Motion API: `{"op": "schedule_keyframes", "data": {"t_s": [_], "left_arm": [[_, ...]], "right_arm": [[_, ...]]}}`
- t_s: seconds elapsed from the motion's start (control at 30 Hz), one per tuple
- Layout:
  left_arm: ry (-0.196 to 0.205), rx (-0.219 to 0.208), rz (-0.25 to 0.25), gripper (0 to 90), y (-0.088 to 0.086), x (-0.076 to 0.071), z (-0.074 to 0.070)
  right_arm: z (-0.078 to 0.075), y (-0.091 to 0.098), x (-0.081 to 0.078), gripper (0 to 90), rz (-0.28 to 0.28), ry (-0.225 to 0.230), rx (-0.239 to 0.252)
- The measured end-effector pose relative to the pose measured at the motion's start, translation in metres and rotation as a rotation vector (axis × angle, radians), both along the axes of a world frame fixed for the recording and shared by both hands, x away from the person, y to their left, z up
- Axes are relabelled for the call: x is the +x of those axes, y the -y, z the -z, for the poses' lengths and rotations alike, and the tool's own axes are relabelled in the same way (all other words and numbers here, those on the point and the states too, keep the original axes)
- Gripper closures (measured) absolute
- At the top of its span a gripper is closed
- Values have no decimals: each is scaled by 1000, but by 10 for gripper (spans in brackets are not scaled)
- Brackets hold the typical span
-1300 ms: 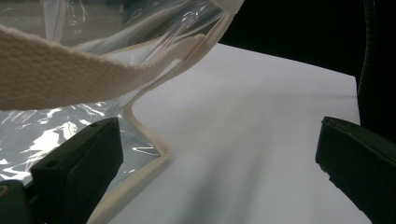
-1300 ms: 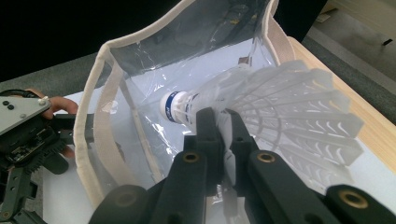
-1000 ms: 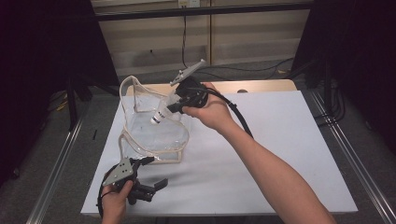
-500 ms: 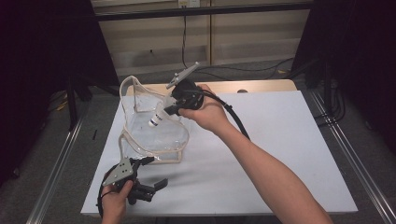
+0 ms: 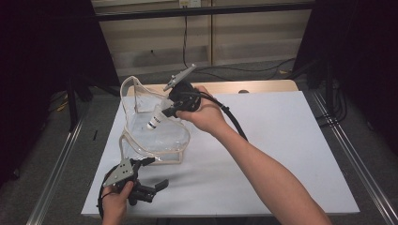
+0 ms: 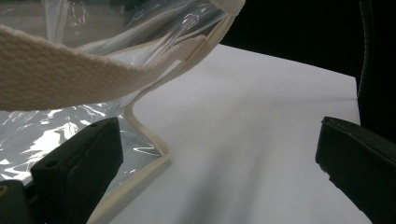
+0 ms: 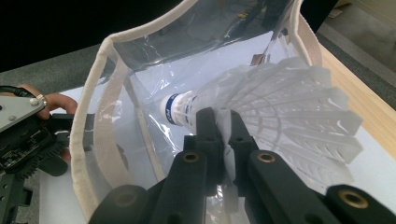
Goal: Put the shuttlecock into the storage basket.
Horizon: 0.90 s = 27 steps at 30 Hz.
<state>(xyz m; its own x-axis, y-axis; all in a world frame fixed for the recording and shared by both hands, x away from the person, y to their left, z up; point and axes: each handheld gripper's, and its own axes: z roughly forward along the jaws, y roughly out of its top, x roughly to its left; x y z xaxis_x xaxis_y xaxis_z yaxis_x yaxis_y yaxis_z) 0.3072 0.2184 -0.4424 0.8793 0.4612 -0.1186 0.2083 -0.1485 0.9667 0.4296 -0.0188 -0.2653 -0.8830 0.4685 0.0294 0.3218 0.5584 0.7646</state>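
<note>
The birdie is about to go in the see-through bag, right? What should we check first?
1. Right tool shut on the birdie: ok.
2. Birdie's cork end points into the bag: ok.
3. Bag mouth stands open: ok.
4. Left tool steadying the bag: not ok, its jaws are open beside the bag's edge, gripping nothing.
5. Birdie already past the rim: cannot tell.
6. Table around the bag is free: ok.
</note>
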Motion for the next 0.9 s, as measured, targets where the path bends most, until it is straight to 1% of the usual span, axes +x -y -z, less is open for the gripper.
{"op": "schedule_keyframes", "data": {"t_s": [0.07, 0.1, 0.3, 0.43, 0.53, 0.73, 0.9], "left_arm": [[1, 3, -1, 8, 0, 0, 0], [-7, -1, 1, 9, 1, 0, 1], [0, 9, 4, 8, 2, -1, 0], [-2, 4, 2, 8, 1, 0, 0], [2, 8, 3, 8, 0, 0, 0], [-2, 5, 6, 9, 1, 0, 1], [0, 8, 6, 8, 1, 0, 0]], "right_arm": [[0, -1, 0, 880, -3, -2, -3], [0, -1, 0, 880, -2, 0, -1], [0, -2, 0, 880, -6, 0, -5], [1, -5, 0, 880, -14, -3, -3], [2, -7, 0, 880, -17, -5, -7], [4, -12, -1, 880, -21, 2, -22], [5, -14, -1, 880, -24, 2, -22]]}}
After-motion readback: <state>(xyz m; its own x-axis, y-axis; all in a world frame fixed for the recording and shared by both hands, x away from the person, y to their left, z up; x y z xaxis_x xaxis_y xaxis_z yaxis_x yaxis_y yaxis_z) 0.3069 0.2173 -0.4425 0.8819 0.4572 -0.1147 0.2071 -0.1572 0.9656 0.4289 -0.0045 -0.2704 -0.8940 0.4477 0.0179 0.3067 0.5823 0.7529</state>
